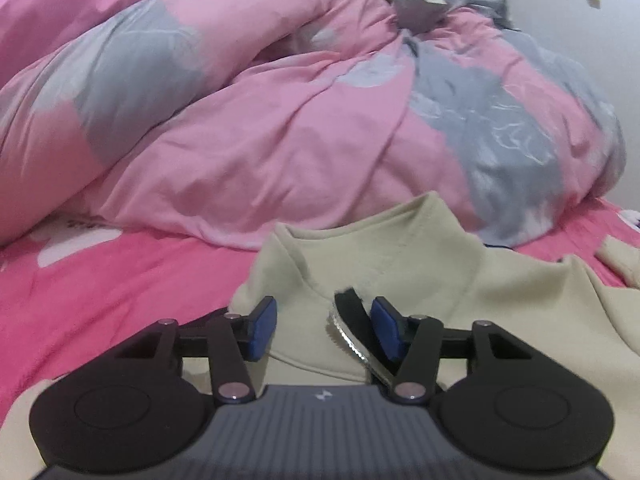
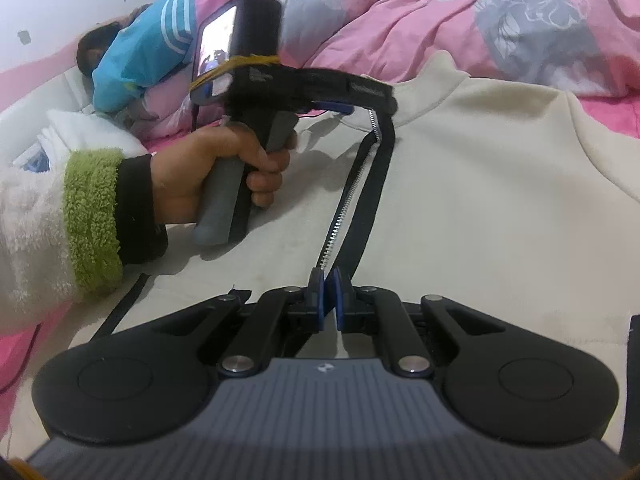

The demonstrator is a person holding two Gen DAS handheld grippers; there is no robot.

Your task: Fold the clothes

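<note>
Right gripper (image 2: 329, 296), jaws pinched on the zipper strip (image 2: 352, 200), held its near end; the strip ran ahead to the half-spread left gripper (image 2: 352, 110) at the cream jacket (image 2: 480, 184) collar.

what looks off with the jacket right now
The cream jacket isn't lying flat: its black zipper edge is stretched taut off the cloth, pinched low by the right gripper, its top at the open left gripper.
</note>
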